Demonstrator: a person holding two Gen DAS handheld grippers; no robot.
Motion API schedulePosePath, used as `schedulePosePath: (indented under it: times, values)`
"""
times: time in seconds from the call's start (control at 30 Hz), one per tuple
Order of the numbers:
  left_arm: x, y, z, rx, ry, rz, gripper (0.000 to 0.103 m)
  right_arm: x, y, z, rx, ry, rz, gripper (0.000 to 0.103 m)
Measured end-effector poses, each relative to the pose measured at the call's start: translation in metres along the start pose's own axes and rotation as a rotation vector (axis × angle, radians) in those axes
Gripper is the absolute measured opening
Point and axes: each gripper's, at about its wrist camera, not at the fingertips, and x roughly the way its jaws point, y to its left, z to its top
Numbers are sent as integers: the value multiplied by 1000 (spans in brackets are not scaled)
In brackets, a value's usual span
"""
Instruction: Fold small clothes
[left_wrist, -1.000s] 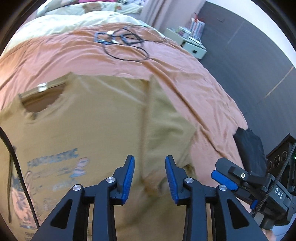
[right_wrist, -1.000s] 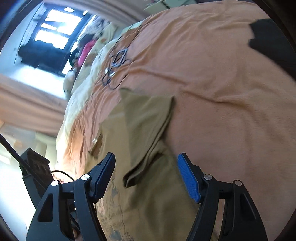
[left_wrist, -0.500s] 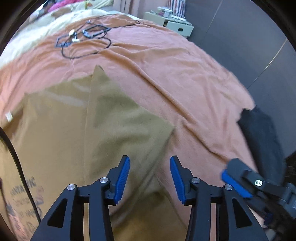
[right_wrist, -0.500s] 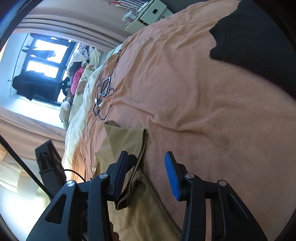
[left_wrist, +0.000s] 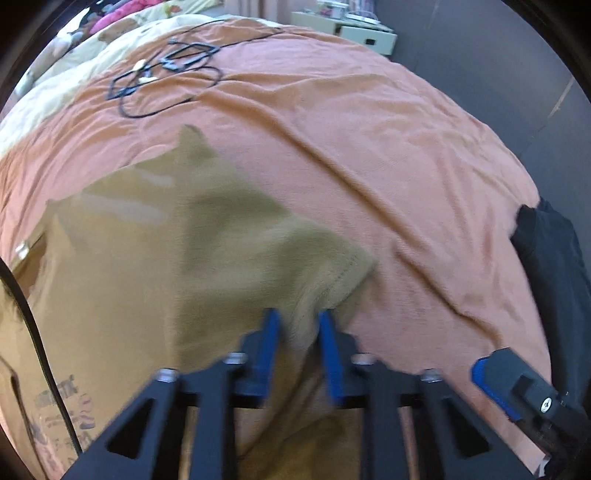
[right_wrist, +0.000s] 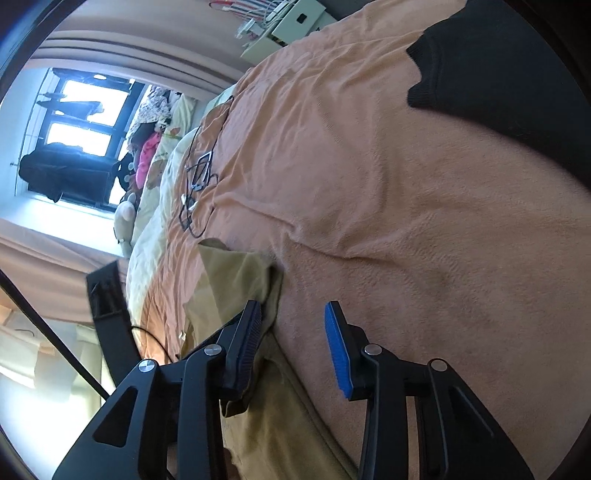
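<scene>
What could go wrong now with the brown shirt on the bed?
1. The left tool pinches only the sleeve edge of the olive-brown shirt, so the cloth might slip out mid-fold.
2. The right tool has just been closing, but nothing is between its jaws, so it may miss the shirt.
3. The black cable lies farther up the orange blanket; a big fold could drag onto it.

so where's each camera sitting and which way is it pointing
Left wrist: on the left gripper, looking steeply down at the olive t-shirt on the orange blanket; jaws pinch its sleeve.
Right wrist: on the right gripper, rolled sideways, looking along the bed toward the window; jaws open.
Shared: t-shirt, blanket, black cable, black garment.
</scene>
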Motion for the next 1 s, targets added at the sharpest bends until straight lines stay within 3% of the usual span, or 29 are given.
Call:
schedulePosePath:
  times: [0.1, 0.2, 0.5, 0.67, 0.83, 1.0]
  values:
    - [-15, 17, 0, -53, -21, -60, 4, 1, 4, -1, -15, 7, 12, 34]
    - [-35, 29, -2, -63, -61, -54, 4, 5, 9, -3, -37, 19, 26, 34]
    - [-68, 68, -13, -143, -81, -79, 4, 14, 24, -11, -107, 41, 23, 34]
    - [-68, 77, -19, -139, -73, -87, 5, 12, 17, -5, -67, 30, 25, 34]
    - [-55, 64, -14, -113, -52, -143, 14, 2, 6, 3, -25, -14, 7, 34]
    - [-38, 35, -2, -72, -45, -183, 33, -3, -3, 6, 17, -31, 9, 34]
